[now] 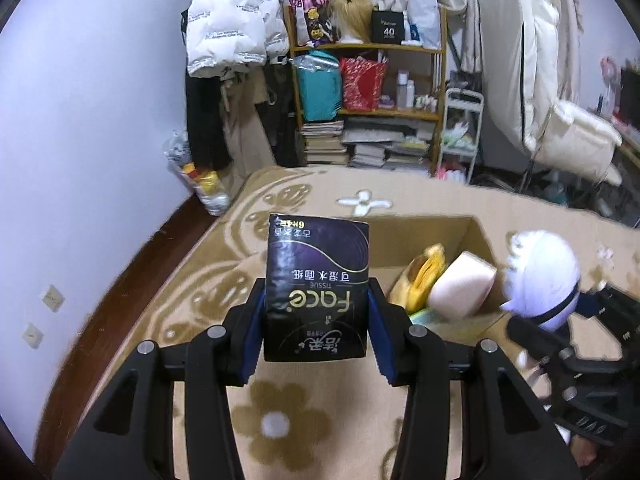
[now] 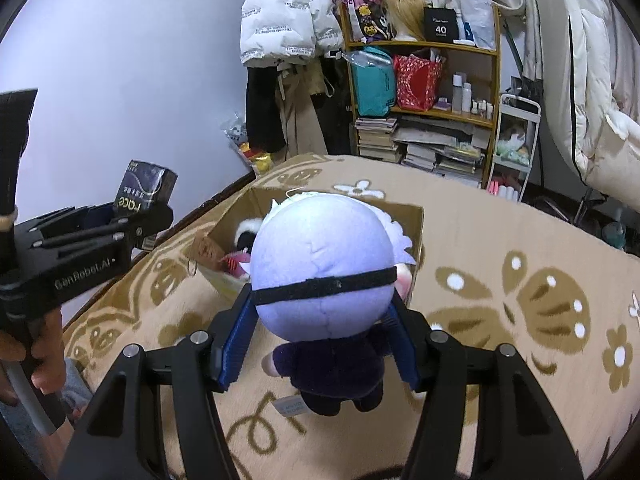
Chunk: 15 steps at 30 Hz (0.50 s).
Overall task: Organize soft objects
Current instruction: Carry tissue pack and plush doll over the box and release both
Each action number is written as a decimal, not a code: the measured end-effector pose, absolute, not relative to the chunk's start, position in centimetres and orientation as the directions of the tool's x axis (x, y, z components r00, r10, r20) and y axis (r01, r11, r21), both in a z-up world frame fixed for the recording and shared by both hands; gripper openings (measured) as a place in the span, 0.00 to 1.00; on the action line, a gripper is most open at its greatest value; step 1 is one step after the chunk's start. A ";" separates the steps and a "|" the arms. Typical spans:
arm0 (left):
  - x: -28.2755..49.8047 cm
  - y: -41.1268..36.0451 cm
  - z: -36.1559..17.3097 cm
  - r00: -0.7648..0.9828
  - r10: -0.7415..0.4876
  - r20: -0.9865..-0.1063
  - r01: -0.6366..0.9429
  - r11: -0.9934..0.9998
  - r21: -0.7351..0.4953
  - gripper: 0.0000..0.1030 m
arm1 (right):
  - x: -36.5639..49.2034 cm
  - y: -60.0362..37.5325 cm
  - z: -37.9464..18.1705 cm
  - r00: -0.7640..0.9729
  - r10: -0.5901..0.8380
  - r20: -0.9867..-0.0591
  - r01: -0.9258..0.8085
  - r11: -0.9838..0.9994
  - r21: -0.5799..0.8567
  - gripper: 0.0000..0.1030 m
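Note:
My left gripper is shut on a black pack of face tissues, held upright above the rug; the same pack shows at the left in the right wrist view. My right gripper is shut on a plush doll with a white head, black blindfold and dark body, lifted off the rug. Just beyond both stands an open cardboard box holding a pink sponge, a yellow soft item and, seen from the right wrist, a black-and-white plush.
A tan flower-patterned rug covers the floor. Behind it stand a wooden shelf with books and bags, hanging coats, a white cart and a padded white chair. A hand holds the left gripper's handle.

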State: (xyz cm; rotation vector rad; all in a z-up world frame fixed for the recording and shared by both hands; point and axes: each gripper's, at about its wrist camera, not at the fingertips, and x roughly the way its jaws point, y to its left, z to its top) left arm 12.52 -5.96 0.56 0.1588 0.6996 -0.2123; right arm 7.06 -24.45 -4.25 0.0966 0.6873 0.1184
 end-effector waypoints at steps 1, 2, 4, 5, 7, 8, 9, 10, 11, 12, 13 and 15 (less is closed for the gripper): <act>13.0 -5.9 0.8 0.739 -0.166 -0.653 0.256 0.966 0.044 0.43 | 7.4 -24.5 -4.1 0.773 0.138 -0.620 -0.078 0.989 0.123 0.63; 13.5 -5.9 1.0 0.734 -0.192 -0.652 0.262 0.965 0.011 0.43 | 7.9 -24.5 -4.0 0.775 0.132 -0.618 -0.079 0.991 0.112 0.63; 14.3 -6.0 1.3 0.739 -0.199 -0.644 0.257 0.966 -0.003 0.43 | 8.9 -24.4 -3.9 0.778 0.126 -0.615 -0.083 0.992 0.099 0.63; 14.7 -6.2 1.3 0.743 -0.194 -0.641 0.257 0.967 0.005 0.43 | 9.2 -24.4 -3.9 0.779 0.127 -0.614 -0.085 0.992 0.097 0.63; 15.3 -6.4 1.2 0.744 -0.190 -0.640 0.261 0.965 0.017 0.43 | 10.0 -24.2 -3.9 0.781 0.127 -0.612 -0.092 0.992 0.089 0.63; 15.8 -6.5 1.1 0.738 -0.197 -0.646 0.265 0.964 0.010 0.43 | 10.5 -24.1 -3.9 0.783 0.124 -0.609 -0.097 0.992 0.077 0.63; 16.2 -6.6 0.8 0.733 -0.197 -0.651 0.264 0.964 0.006 0.43 | 10.8 -23.9 -3.9 0.784 0.124 -0.608 -0.105 0.992 0.067 0.63; 16.6 -6.7 0.5 0.733 -0.188 -0.654 0.263 0.965 0.017 0.43 | 11.3 -23.7 -4.0 0.785 0.123 -0.607 -0.113 0.992 0.055 0.63; 16.8 -6.9 0.2 0.735 -0.176 -0.655 0.260 0.965 0.031 0.43 | 11.8 -23.6 -4.2 0.783 0.119 -0.611 -0.119 0.992 0.041 0.63; 17.3 -7.1 -0.2 0.735 -0.163 -0.658 0.253 0.966 0.043 0.43 | 12.2 -23.4 -4.3 0.780 0.118 -0.614 -0.123 0.992 0.035 0.63; 17.7 -7.1 -0.5 0.731 -0.161 -0.664 0.251 0.967 0.042 0.43 | 12.8 -23.4 -4.5 0.777 0.120 -0.618 -0.129 0.991 0.031 0.63; 18.5 -7.2 -1.0 0.718 -0.165 -0.676 0.249 0.968 0.028 0.43 | 13.6 -23.3 -4.8 0.774 0.120 -0.621 -0.135 0.991 0.023 0.63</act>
